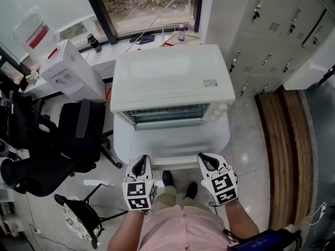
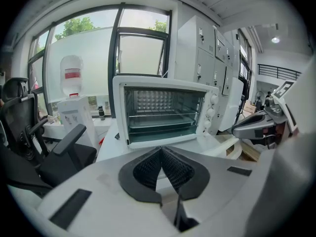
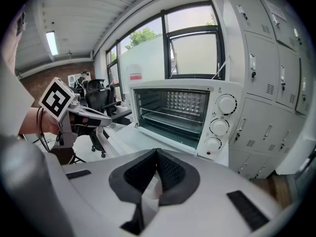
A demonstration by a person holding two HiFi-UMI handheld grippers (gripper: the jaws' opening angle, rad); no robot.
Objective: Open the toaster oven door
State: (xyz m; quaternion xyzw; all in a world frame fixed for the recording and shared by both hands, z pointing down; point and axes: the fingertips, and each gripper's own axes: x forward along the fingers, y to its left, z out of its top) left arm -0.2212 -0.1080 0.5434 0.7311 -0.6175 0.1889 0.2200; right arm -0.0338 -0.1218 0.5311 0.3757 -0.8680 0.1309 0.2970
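A white toaster oven [image 1: 172, 80] stands on a white stand just ahead of me. Its door [image 1: 172, 140] is folded down flat, baring the wire rack [image 1: 167, 112] inside. In the left gripper view the oven [image 2: 163, 110] faces me with its cavity open, and the right gripper view shows its three knobs [image 3: 219, 126]. My left gripper [image 1: 140, 165] [image 2: 161, 149] hovers just short of the door's front edge, shut and empty. My right gripper [image 1: 205, 161] [image 3: 157, 152] is level with it on the right, also shut on nothing. Neither touches the door.
A black office chair [image 1: 78, 135] stands close on the left, with a patterned stool [image 1: 78, 218] nearer me. Grey lockers [image 1: 272, 35] and a wooden bench [image 1: 285, 140] line the right. A water dispenser [image 2: 73, 90] is at the window behind.
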